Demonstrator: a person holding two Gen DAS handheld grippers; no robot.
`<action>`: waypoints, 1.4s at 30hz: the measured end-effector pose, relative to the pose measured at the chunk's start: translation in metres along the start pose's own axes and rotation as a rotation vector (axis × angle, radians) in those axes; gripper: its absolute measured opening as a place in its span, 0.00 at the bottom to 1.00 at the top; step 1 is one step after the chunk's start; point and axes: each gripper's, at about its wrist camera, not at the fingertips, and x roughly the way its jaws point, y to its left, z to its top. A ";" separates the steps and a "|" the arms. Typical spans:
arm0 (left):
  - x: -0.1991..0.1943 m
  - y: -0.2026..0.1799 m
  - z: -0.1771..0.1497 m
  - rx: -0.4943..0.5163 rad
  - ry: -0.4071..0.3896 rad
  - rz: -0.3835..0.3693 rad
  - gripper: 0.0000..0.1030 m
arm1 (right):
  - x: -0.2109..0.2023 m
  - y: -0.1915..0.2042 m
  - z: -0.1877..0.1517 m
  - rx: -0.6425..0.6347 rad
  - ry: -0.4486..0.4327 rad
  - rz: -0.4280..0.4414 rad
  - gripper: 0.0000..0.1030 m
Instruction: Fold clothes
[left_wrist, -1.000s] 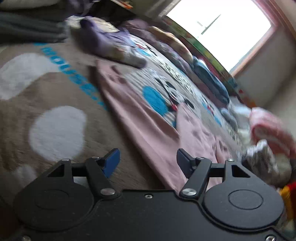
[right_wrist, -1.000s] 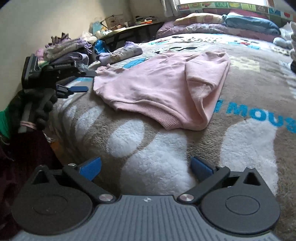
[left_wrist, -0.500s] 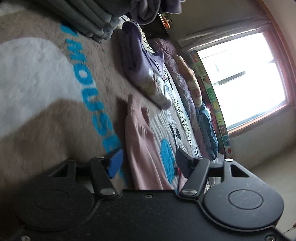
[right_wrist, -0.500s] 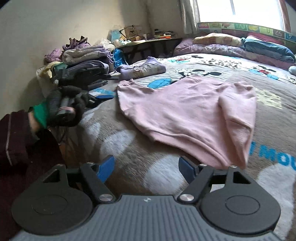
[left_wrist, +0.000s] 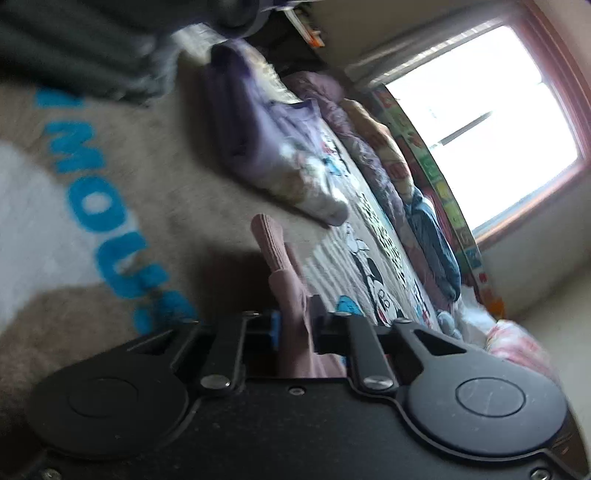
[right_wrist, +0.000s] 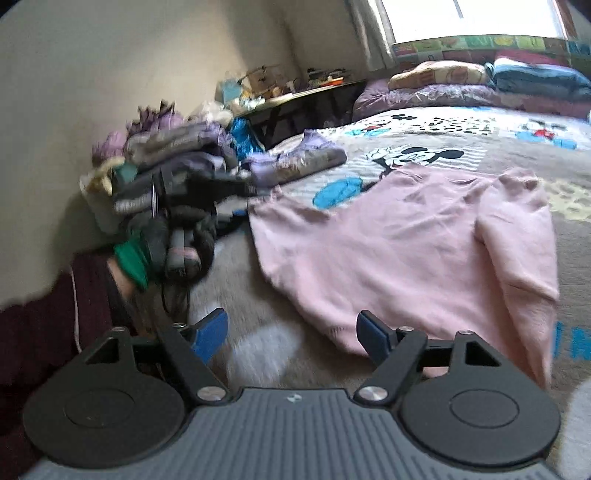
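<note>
Closing just now, the left tongs (left_wrist: 293, 328) pinch the pink sweater (right_wrist: 406, 243) at its sleeve cuff; right tongs (right_wrist: 291, 336) hang spread near its hem, so folding can begin.

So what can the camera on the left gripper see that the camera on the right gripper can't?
Only the left wrist view shows the left gripper up close: its jaws have just been closing and now pinch the edge of the pink sweater. It also shows the blue letters on the blanket near that edge.

Only the right wrist view shows the whole sweater spread flat, the open right gripper with nothing between its fingers, and the gloved hand holding the left gripper.

Both show the sweater, the folded purple garment and the window.
</note>
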 end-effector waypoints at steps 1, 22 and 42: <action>-0.001 -0.006 -0.001 0.024 -0.002 -0.016 0.10 | 0.004 -0.002 0.003 0.029 -0.014 0.006 0.74; 0.015 -0.139 -0.128 0.965 0.113 -0.133 0.10 | 0.069 -0.088 -0.013 0.910 -0.310 0.172 0.73; -0.025 -0.069 -0.048 0.485 0.062 -0.199 0.61 | 0.118 -0.078 0.016 0.957 -0.261 0.052 0.77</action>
